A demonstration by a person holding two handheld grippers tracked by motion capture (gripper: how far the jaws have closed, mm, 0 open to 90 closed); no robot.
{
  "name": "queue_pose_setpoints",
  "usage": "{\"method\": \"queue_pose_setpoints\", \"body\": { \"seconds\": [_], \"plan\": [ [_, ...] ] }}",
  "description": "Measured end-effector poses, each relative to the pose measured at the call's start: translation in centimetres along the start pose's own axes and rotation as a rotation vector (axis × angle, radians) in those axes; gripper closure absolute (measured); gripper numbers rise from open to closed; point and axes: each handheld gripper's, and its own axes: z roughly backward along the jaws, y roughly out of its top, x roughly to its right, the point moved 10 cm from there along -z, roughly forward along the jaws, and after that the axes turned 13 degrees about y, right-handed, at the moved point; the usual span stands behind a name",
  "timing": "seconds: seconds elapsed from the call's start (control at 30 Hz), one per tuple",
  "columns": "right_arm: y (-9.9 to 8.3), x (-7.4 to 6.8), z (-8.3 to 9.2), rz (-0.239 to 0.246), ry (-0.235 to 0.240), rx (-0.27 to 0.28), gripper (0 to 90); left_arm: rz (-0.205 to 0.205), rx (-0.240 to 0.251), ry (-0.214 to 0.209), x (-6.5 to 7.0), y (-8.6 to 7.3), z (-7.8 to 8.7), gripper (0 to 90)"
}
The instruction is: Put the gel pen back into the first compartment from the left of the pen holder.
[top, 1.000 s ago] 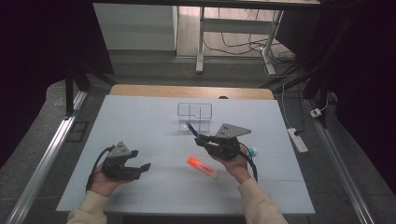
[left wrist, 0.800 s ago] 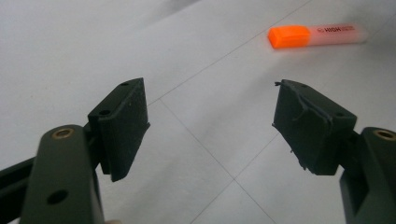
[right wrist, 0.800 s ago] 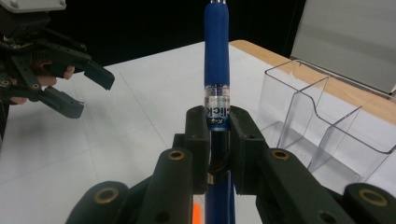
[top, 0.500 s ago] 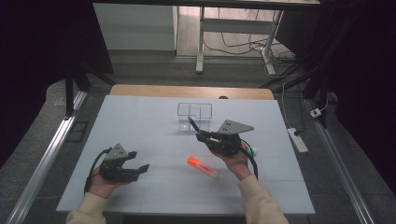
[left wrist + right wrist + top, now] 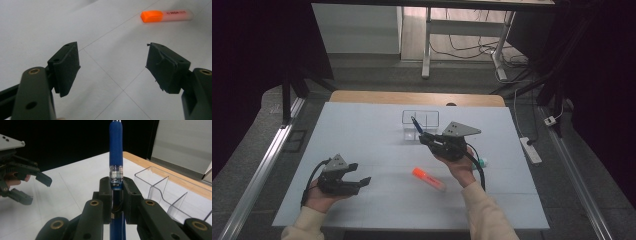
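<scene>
My right gripper (image 5: 115, 188) is shut on a blue pen (image 5: 115, 150), which stands up between the jaws with its rubber grip above the pads. From above, that right gripper (image 5: 424, 137) hovers just in front of a clear divided box (image 5: 420, 119), and the blue pen (image 5: 415, 123) points toward it. An orange highlighter (image 5: 428, 179) lies on the white table near the person's right forearm. My left gripper (image 5: 361, 174) rests low at the front left, open and with nothing in it. Its pads (image 5: 65, 67) stand wide apart, and the orange highlighter (image 5: 166, 16) lies beyond them.
The white table top (image 5: 362, 130) has a wooden strip along its far edge. A small teal item (image 5: 482, 162) lies right of the right hand. A power strip (image 5: 530, 150) sits on the floor to the right. The left gripper (image 5: 37, 183) appears far left in the right gripper view.
The right gripper with the pen has shifted slightly toward the clear box. The left gripper has stayed where it was.
</scene>
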Motion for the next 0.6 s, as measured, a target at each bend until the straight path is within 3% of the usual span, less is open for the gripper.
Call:
{"method": "queue_pose_setpoints", "body": {
  "seconds": [0.6],
  "plan": [
    [3.3, 2.9, -2.7, -0.030, -0.031, 0.086, 79.1, 0.004, -0.013, -0.005, -0.4, -0.3, -0.2, 26.3]
  ]
}}
